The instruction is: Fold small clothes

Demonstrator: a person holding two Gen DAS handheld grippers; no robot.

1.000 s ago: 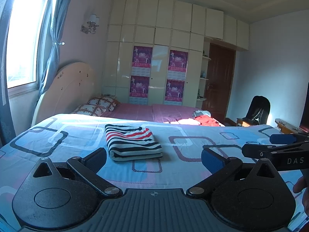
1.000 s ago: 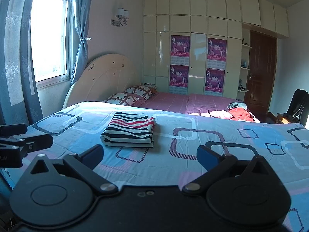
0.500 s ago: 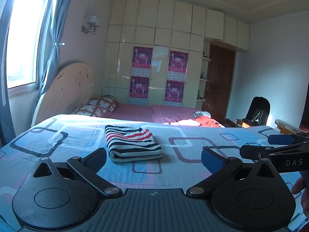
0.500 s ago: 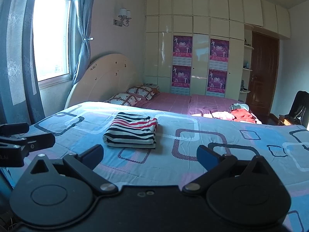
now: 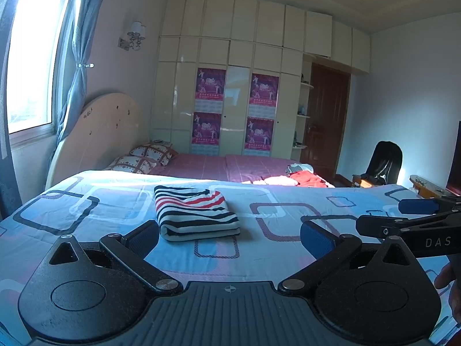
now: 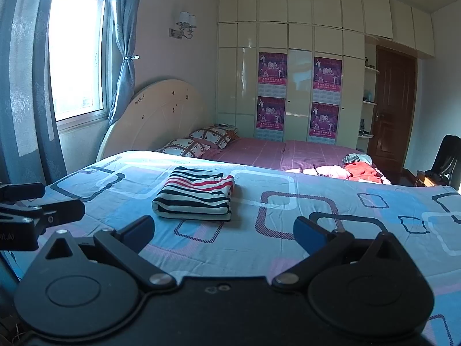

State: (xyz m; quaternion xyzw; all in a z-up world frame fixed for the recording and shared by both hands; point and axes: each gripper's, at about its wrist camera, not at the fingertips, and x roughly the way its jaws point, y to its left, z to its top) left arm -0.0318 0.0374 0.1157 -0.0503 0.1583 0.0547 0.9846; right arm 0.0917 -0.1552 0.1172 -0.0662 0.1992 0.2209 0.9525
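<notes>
A folded garment with black, white and red stripes (image 5: 196, 212) (image 6: 196, 194) lies flat on the blue patterned bedspread (image 5: 86, 201) (image 6: 374, 210). My left gripper (image 5: 230, 238) hovers open just short of it, nothing between its blue pads. My right gripper (image 6: 223, 232) is open too, held back from the garment and a little to its right. In the left wrist view the right gripper (image 5: 403, 216) shows at the right edge. In the right wrist view the left gripper (image 6: 37, 204) shows at the left edge. A fingertip of the person's hand (image 5: 445, 276) peeks in at the lower right.
A heap of red, pink and white clothes (image 5: 299, 177) (image 6: 354, 170) lies at the far right of the bed on the purple sheet. Two checked pillows (image 6: 198, 142) lean by the round headboard (image 6: 155, 118). A black chair (image 5: 383, 164) stands by the door.
Both grippers have drifted slightly, so the striped garment shifts a little in each view. Their jaws stay as wide as before and the garment has not moved on the bed.
</notes>
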